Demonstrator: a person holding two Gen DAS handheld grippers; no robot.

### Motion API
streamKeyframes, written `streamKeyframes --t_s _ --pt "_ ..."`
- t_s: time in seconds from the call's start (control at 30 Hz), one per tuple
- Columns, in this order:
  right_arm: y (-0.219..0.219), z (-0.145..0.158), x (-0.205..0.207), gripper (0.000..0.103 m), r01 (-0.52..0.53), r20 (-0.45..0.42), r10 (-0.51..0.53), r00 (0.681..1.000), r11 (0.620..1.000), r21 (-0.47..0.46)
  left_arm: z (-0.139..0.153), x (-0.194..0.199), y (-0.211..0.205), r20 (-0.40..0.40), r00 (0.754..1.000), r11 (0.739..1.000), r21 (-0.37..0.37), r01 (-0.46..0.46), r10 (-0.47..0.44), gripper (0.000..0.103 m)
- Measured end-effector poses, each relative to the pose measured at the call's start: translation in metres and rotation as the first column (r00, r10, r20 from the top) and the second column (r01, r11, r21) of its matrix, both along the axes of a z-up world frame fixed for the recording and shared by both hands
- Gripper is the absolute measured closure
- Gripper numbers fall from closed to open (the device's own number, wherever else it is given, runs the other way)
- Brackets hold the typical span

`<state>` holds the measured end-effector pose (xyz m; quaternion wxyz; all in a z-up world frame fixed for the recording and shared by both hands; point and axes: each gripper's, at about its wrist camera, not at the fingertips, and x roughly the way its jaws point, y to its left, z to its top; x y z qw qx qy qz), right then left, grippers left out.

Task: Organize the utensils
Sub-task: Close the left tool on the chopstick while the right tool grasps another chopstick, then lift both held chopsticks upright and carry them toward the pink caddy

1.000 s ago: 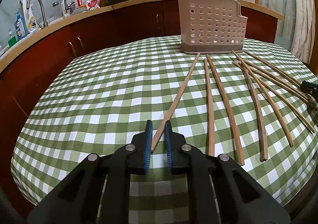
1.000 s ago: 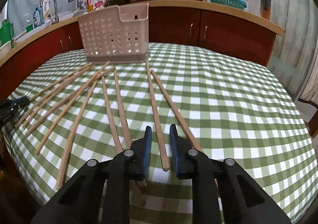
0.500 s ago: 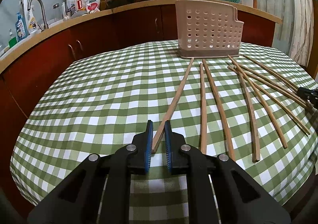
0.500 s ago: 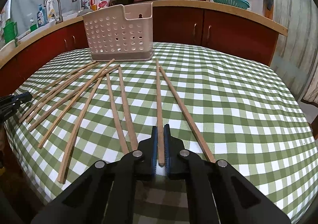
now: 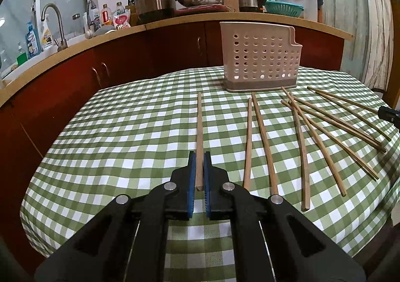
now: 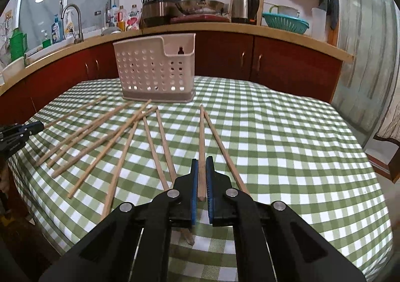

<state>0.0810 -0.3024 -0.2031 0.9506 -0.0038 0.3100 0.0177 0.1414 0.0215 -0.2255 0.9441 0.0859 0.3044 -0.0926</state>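
near the desk's [image 5: 105, 157] front edge, the left claw [image 5: 199, 169] is clenched on one thin wooden chopstick [image 5: 199, 129]; the right claw [image 6: 202, 177] grips another chopstick [image 6: 201, 142]. more round sticks [image 6: 105, 137] fan across checked cloth, open room rightward. far: perforated plastic holder [image 6: 155, 69], its inside hidden.

Your left wrist view sits low over the table's [image 5: 125, 132] left side, facing the rack [image 5: 260, 59]; right view mirrors it. Both share rack and chopsticks [image 6: 160, 142].
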Motion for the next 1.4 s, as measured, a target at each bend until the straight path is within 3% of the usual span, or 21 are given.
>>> streamKeyframes --t_s 0.27,0.87,1.4 --pt "0.002 0.013 -0.005 0.096 0.005 0.036 -0.005 0.999 1.000 0.004 0.012 -0.010 -0.002 0.047 0.999 1.000 0.008 0.000 -0.001 0.097" --pt "0.007 0.067 -0.016 0.096 0.006 0.184 -0.013 0.983 0.999 0.039 0.076 -0.024 -0.006 0.213 0.977 0.998 -0.057 0.013 -0.001 0.097" --pt "0.007 0.093 0.019 0.096 0.002 0.238 -0.014 0.971 0.999 0.053 0.109 0.017 -0.009 0.303 0.953 0.996 -0.087 0.026 0.001 0.097"
